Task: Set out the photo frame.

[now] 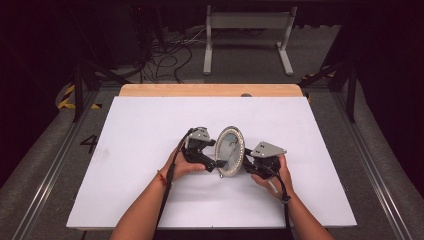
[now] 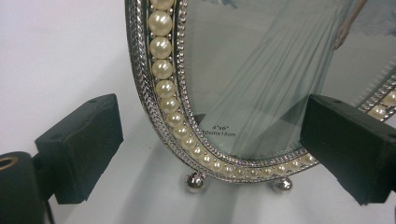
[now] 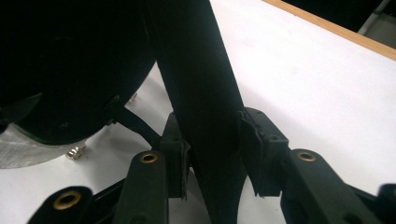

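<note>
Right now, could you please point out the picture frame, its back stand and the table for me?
picture frame [image 2: 161, 70], left gripper view, pearl rim
back stand [image 3: 205, 116], right gripper view, black strut between the jaws
table [image 1: 150, 120], high view, bare white top

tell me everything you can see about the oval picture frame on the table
The oval picture frame looks like silver metal, with a row of cream pearl beads inside a braided rim. Its glass covers a print of a figure in a pale gown. It stands upright on small ball feet on the white table, back covered in black. The right gripper clamps its black back stand; the left gripper brackets its lower edge, pads apart.
</note>
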A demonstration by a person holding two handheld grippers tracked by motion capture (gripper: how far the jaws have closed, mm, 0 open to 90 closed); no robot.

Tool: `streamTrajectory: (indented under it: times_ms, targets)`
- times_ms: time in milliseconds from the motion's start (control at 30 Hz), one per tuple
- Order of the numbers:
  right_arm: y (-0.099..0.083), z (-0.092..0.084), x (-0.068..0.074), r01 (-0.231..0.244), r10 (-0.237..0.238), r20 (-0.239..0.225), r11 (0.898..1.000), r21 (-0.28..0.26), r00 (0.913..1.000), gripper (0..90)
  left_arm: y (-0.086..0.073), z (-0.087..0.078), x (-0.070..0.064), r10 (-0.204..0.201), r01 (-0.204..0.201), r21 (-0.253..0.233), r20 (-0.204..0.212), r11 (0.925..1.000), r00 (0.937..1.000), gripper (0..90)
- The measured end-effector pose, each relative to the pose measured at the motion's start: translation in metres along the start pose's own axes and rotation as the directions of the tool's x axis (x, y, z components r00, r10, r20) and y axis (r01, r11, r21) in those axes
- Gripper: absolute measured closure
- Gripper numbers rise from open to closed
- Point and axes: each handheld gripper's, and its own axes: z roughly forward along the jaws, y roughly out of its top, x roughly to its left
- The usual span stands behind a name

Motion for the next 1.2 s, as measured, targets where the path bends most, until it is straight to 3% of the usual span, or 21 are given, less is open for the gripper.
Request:
streamTrajectory:
  times_ms: [67, 100, 133, 200, 633, 900, 967, 1033, 1133, 1200]
  targets:
    - [0.000, 0.000, 0.000, 0.002, -0.002, 0.002, 1.000, -0.002, 1.0000, 64.4, -0.001, 0.000, 0.002, 0.002, -0.002, 0.002, 0.023, 1.0000, 0.9997, 9.4]
    - [0.000, 0.000, 0.000, 0.003, -0.003, 0.003, 1.000, 0.000, 1.0000, 64.6, -0.002, 0.002, 0.002, 0.003, -0.004, 0.019, 0.060, 0.9998, 0.9982, 9.4]
    - [0.000, 0.000, 0.000, 0.003, -0.003, 0.003, 1.000, 0.000, 1.0000, 64.6, -0.002, 0.002, 0.002, 0.003, -0.004, 0.019, 0.060, 0.9998, 0.9982, 9.5]
    - [0.000, 0.000, 0.000, 0.002, -0.002, 0.000, 1.000, 0.004, 1.0000, 64.2, -0.002, 0.004, 0.000, 0.032, -0.036, 0.042, 0.089, 0.9985, 0.9955, 11.5]
    - [0.000, 0.001, -0.004, -0.006, 0.006, -0.017, 1.000, 0.030, 0.9998, 63.4, -0.005, -0.003, -0.013, 0.080, -0.082, 0.094, 0.032, 0.9921, 0.9963, 21.9]
    - [-0.002, 0.003, -0.007, -0.027, 0.027, -0.012, 0.998, 0.049, 0.9995, 64.1, -0.011, -0.009, -0.027, 0.105, -0.107, 0.111, 0.025, 0.9880, 0.9942, 25.3]
    - [-0.003, 0.002, -0.007, -0.036, 0.037, -0.017, 0.998, 0.053, 0.9992, 57.9, -0.012, -0.012, -0.030, 0.116, -0.116, 0.088, -0.003, 0.9894, 0.9932, 26.3]
    - [-0.004, 0.000, -0.008, -0.040, 0.041, -0.028, 0.998, 0.055, 0.9988, 55.5, -0.011, -0.016, -0.031, 0.109, -0.107, 0.035, -0.046, 0.9936, 0.9930, 26.8]
    - [-0.007, -0.004, -0.010, -0.028, 0.031, -0.036, 0.996, 0.079, 0.9989, 56.6, -0.010, -0.017, -0.028, 0.097, -0.096, 0.008, -0.064, 0.9953, 0.9932, 29.4]
    - [-0.008, -0.008, -0.011, -0.027, 0.031, -0.037, 0.996, 0.080, 0.9988, 58.4, -0.011, -0.015, -0.025, 0.075, -0.075, -0.002, -0.052, 0.9972, 0.9958, 29.0]
